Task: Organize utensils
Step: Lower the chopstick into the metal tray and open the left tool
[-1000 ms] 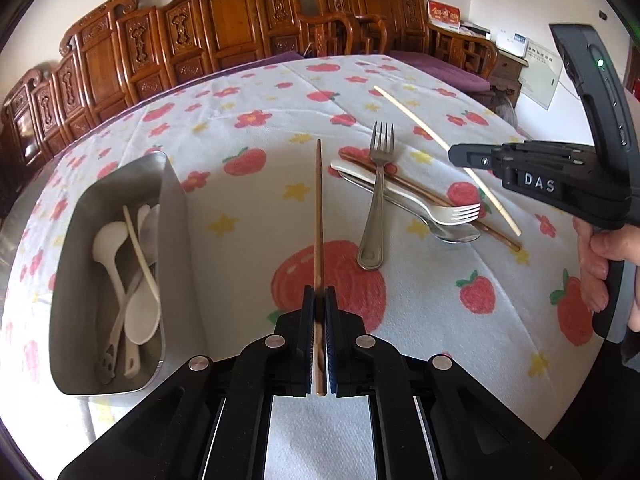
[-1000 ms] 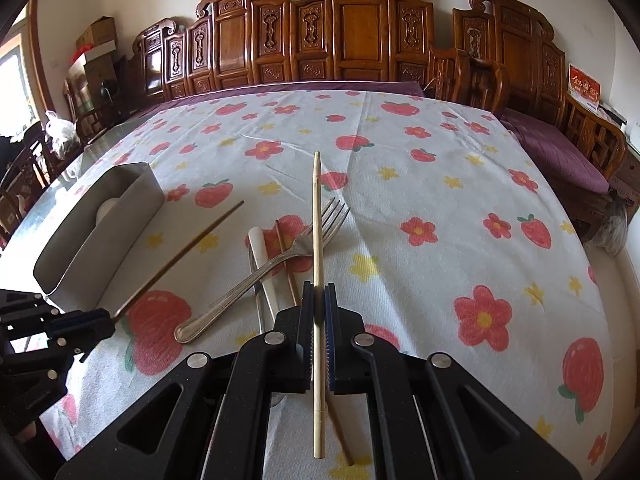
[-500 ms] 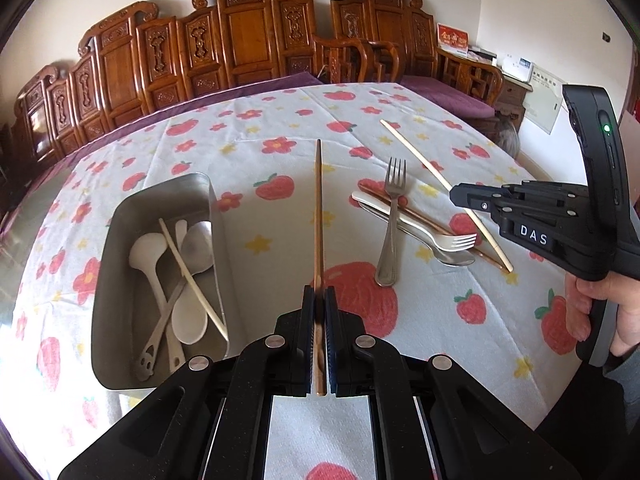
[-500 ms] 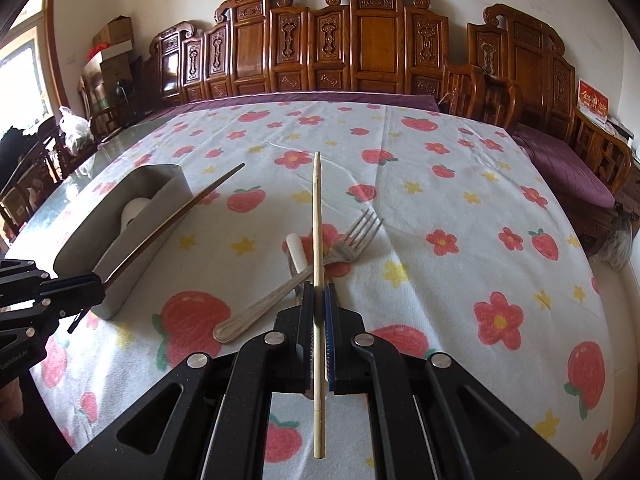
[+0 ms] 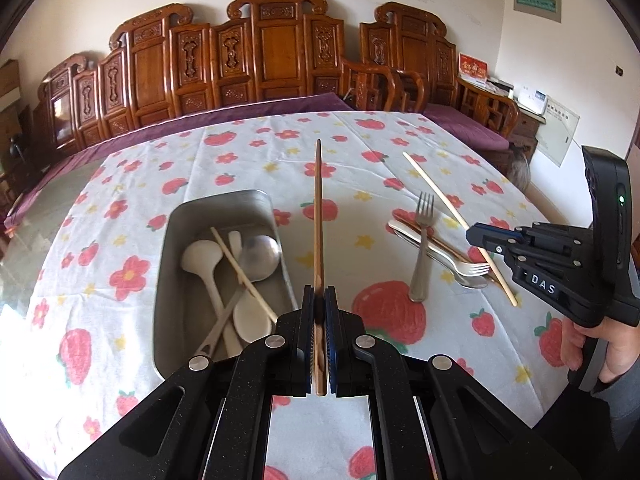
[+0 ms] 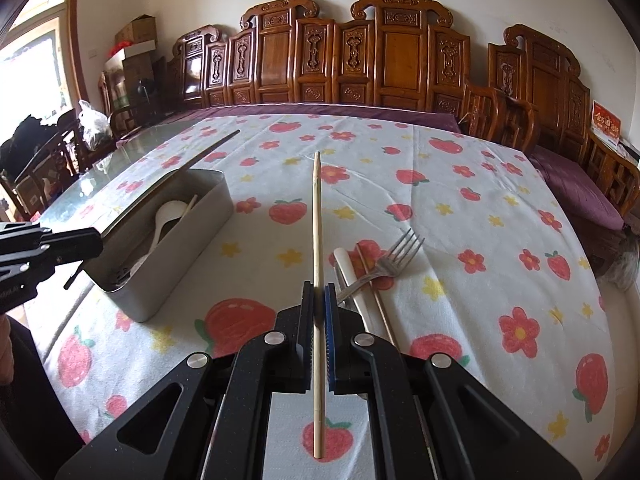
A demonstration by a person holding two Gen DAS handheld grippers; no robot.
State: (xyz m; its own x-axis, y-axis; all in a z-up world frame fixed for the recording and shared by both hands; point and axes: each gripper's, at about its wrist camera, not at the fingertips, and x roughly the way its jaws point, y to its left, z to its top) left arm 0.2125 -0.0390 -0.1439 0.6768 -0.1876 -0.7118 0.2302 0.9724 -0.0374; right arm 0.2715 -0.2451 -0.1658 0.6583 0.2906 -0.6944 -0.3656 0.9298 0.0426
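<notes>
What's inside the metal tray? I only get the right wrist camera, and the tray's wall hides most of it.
Observer: The left wrist view looks down into the metal tray. A metal spoon lies there with two white spoons and a light chopstick.
Operator: How many forks are still on the tablecloth?
Observer: Two. One fork lies across the handle of the second fork.

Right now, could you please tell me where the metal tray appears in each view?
Left wrist: tray left of centre, beside the dark chopstick.
Right wrist: tray at left, under that chopstick.
Shared landmark: white spoon inside the tray.
</notes>
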